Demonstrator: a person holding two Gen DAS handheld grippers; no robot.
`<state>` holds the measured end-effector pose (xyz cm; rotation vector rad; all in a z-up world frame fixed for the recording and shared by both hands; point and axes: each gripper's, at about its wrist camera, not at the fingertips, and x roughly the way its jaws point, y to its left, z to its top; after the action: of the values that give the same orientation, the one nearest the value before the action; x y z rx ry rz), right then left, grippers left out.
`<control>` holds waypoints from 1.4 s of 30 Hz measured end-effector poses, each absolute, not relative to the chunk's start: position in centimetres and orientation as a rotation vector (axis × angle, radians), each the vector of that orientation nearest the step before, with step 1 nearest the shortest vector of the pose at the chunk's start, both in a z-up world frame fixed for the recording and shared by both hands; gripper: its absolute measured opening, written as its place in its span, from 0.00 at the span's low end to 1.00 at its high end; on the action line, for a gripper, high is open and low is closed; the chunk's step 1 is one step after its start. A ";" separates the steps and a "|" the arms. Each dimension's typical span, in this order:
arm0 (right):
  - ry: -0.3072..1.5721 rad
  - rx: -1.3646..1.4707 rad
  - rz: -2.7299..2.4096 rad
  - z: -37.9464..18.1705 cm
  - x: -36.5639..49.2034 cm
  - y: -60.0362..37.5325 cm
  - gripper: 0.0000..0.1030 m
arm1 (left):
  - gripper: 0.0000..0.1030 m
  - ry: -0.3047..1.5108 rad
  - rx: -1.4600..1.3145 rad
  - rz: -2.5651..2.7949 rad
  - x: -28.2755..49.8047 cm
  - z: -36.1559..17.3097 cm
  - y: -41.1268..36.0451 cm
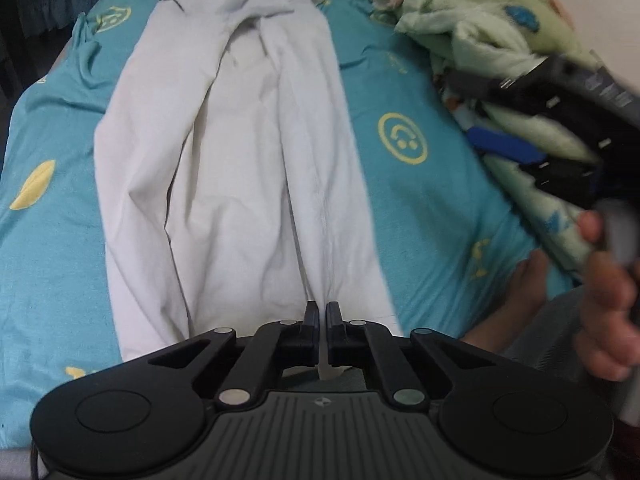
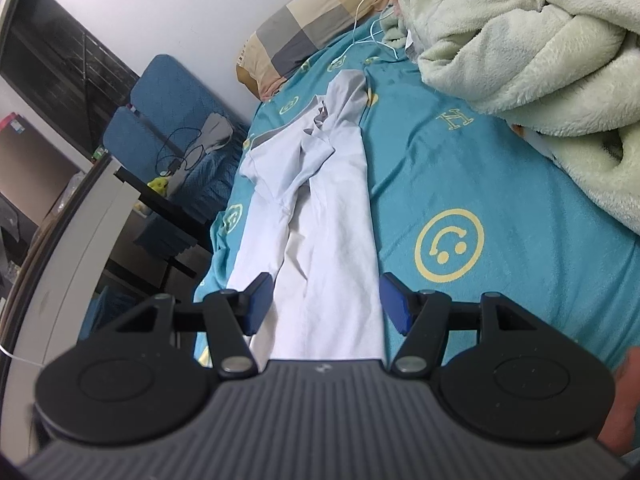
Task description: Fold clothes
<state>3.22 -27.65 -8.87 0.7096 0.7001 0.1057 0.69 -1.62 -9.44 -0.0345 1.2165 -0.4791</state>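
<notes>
While our left gripper (image 1: 322,316) sits low over the near end of the white garment (image 1: 240,168), it points straight along the cloth toward its far end. Its jaws stand nearly together, with only a thin slit between the black fingers (image 1: 311,320), and white cloth shows in that slit and just beyond the tips; we read them as pinched on the near edge of the garment, which hangs down under them.

Ahead of these jaws the garment lies long and narrow on the teal sheet (image 1: 420,208), its two sides folded in toward the middle and its far end bunched into grey folds. To the right of the jaws a green fleece blanket (image 1: 480,20) is heaped on the sheet.

Our right gripper (image 2: 326,300) is held higher and tilted, so the bed runs slantwise in its view. Its jaws stand wide apart, the blue pads (image 2: 256,304) clear of everything, with the white garment lying between and below them, untouched as far as we can tell. Beyond these jaws a checked pillow (image 2: 296,36) rests at the far end of the bed. Seen from the left camera, the right gripper is a dark blur, with our right hand (image 1: 608,300) wrapped round its handle.
</notes>
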 end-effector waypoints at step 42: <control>1.188 0.479 0.319 -15.6 4.6 -17.6 0.60 | 0.75 1.355 -0.223 -0.377 5.3 -15.0 9.3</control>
<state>4.56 -17.58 -15.57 0.4788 1.1880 0.3187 5.34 9.29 -15.04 -0.2227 1.3548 -0.3775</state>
